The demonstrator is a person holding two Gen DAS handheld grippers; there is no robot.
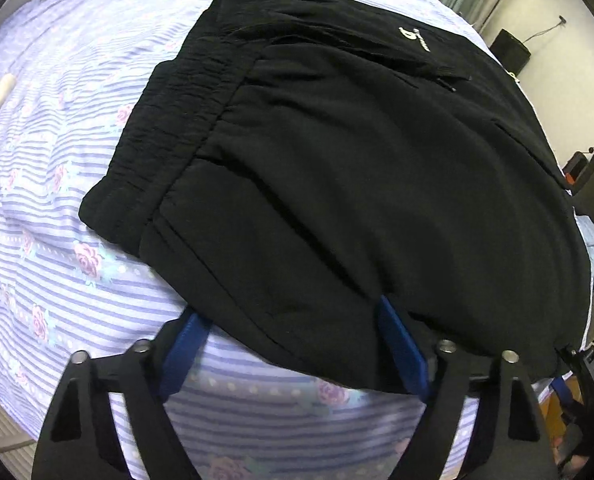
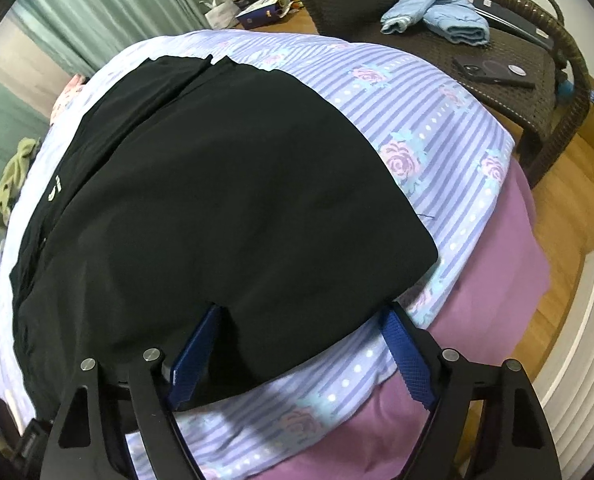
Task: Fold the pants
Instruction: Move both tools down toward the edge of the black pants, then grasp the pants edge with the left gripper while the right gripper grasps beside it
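Pants (image 1: 357,184), black, lie folded on the bed's striped floral sheet (image 1: 57,160), waistband toward the far left in my left view, a small white logo (image 1: 413,38) near the far edge. My left gripper (image 1: 293,332) stands with jaws spread wide at the near hem, blue pads (image 1: 401,344) touching the cloth without clamping it. My right gripper (image 2: 301,328) is likewise spread, the near edge of the fabric lying between its pads. A purple blanket (image 2: 477,280) shows beneath the sheet. At far right stands a wicker table (image 2: 537,128) bearing a phone (image 2: 493,74) and a light-blue garment (image 2: 437,16). Green curtains (image 2: 77,12) hang far left; the floor (image 2: 577,216) is wood.
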